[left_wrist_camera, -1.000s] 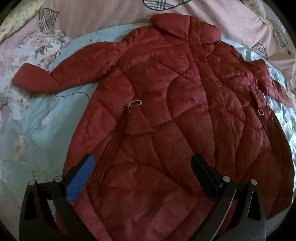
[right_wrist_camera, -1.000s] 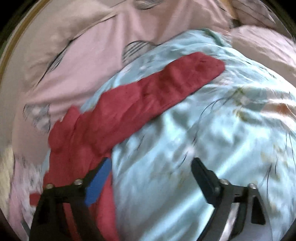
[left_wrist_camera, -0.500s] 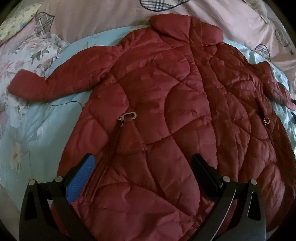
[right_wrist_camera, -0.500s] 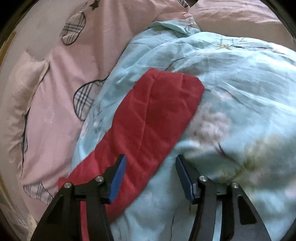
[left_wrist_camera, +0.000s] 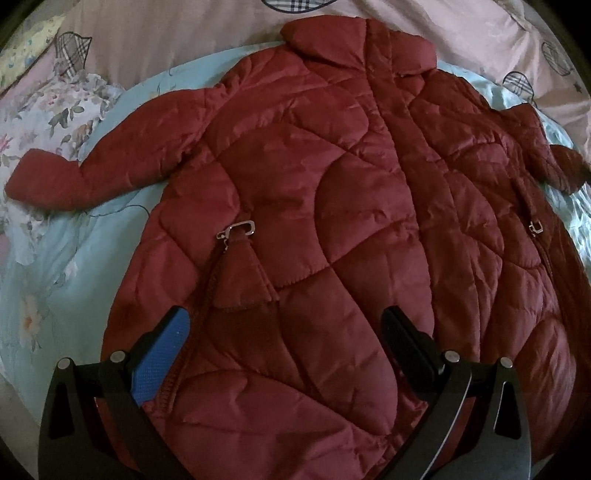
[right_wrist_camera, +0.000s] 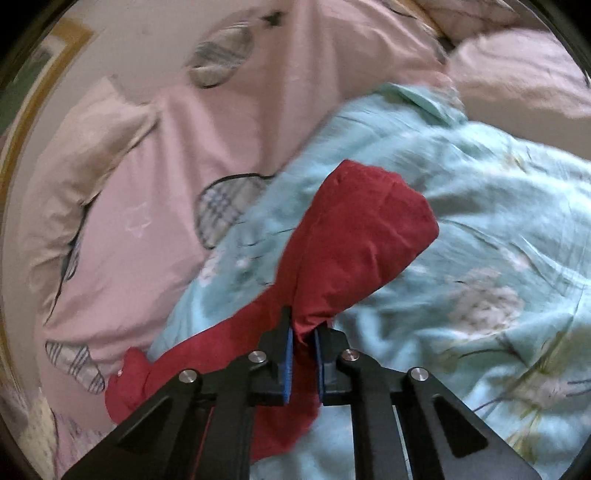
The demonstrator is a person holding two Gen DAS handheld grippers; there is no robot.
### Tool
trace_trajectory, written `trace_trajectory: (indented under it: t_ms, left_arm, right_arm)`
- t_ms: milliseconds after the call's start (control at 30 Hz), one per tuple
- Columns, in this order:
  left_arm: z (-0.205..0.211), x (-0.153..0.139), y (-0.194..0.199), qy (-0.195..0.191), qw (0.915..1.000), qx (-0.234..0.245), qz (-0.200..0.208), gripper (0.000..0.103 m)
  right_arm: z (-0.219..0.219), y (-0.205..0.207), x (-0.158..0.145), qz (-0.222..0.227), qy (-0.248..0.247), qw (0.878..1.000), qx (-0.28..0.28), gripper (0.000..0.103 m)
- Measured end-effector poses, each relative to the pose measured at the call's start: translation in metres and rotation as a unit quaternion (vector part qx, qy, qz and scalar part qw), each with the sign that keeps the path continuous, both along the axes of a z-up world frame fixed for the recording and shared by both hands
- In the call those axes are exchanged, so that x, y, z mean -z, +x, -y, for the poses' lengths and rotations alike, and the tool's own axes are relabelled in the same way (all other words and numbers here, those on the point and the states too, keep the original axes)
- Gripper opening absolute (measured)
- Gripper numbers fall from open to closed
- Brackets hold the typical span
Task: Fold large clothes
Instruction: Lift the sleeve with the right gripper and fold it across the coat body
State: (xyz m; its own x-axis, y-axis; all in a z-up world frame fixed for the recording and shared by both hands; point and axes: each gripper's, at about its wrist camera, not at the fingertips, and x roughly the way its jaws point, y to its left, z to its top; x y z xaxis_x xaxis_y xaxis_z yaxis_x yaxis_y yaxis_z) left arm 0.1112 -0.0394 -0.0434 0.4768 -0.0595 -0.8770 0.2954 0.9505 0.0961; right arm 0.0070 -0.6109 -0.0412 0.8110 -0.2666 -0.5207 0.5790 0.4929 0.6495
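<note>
The coat [left_wrist_camera: 332,240] lies spread front-up on the quilt [left_wrist_camera: 55,288], collar toward the pink sheet [left_wrist_camera: 166,33] at the bed's head, hem toward the near edge. Its left sleeve [left_wrist_camera: 96,173] stretches flat toward the quilt's left edge, untouched. The left gripper [left_wrist_camera: 284,343] hovers over the lower front with its fingers wide apart and nothing between them, much where it was a second ago.

The change is on the right. Half a second back the right gripper [right_wrist_camera: 303,354] stood half open over the right sleeve [right_wrist_camera: 354,236]; now its fingers have narrowed onto the cloth just behind the cuff, and the cuff end stands bunched and raised off the quilt. In the left view that sleeve shows only as a small lump at the coat's right side. The picture is blurred, so the gripper seems to be moving.

This reads as the first fold begun: the right sleeve is caught and probably about to be carried across the coat's front.
</note>
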Motion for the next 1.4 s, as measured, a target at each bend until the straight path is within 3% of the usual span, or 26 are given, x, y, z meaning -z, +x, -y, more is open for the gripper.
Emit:
trace_trajectory:
  t_ms: [200,333,433,733,1000,1233,1400]
  left_arm:
    - [-0.006,-0.010,-0.002,-0.023,0.9997,0.002,0.003,0.103]
    - [-0.019,-0.018,-0.001,-0.069,0.9976,0.005,0.005,0.103]
    - [-0.025,-0.021,0.002,-0.057,0.9983,0.001,0.011,0.103]
    - [-0.059,-0.016,0.018,-0.104,0.9940,-0.030,-0.019,0.103]
    - [-0.089,-0.010,0.028,-0.163,0.9839,-0.049,-0.053,0.103]
    - [-0.100,-0.010,0.041,-0.182,0.9804,-0.050,-0.057,0.103]
    - [-0.106,-0.014,0.060,-0.222,0.9717,-0.041,-0.070,0.103]
  right_arm:
    - [-0.055,0.020,-0.044,0.014,-0.060,0.996,-0.070,0.008]
    - [-0.099,0.038,-0.068,0.031,-0.084,0.989,-0.122,0.007]
    - [-0.131,0.054,-0.078,0.038,-0.086,0.982,-0.164,0.007]
    - [-0.251,0.114,-0.096,0.048,-0.098,0.947,-0.302,0.007]
    - [-0.334,0.171,-0.081,0.001,-0.108,0.915,-0.389,0.007]
    - [-0.398,0.200,-0.039,-0.051,-0.115,0.887,-0.444,0.007]
    - [-0.433,0.214,-0.006,-0.087,-0.124,0.864,-0.480,0.007]
